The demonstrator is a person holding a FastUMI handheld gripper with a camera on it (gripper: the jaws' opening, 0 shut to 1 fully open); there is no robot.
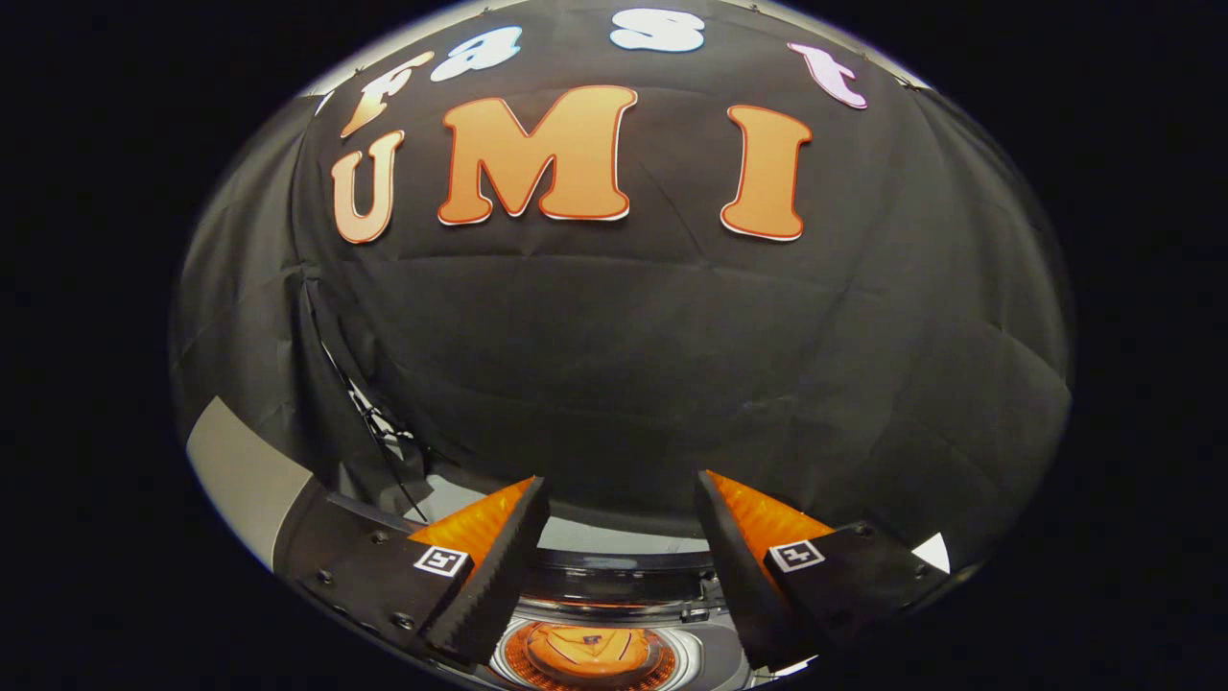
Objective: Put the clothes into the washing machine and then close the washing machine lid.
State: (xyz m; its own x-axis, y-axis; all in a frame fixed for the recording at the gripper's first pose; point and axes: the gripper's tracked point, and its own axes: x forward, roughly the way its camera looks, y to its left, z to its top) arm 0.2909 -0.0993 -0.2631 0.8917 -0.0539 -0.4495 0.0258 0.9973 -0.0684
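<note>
Looking down past the fingers I see the washing machine point(614, 614), a top loader w/ lid up: the raised lid point(619, 576) stands as a dark, see-through band at the back of the opening. Inside the round drum point(585, 657) sits an orange piece of clothing point(587, 645), bunched approx. in the middle of the tub; the drum's perforated wall shows as a ring around it. So clothes are in, lid not yet shut.

My hand-held gripper point(622, 499) is spread wide, nothing between the fingers and neither one touching anything I can make out. It hangs above the machine, w/ the drum opening showing in the gap between the two fingers. Beyond the fingers is the booth's black cloth wall point(672, 365), creased. A grey panel point(240, 475) sits off to the left.
</note>
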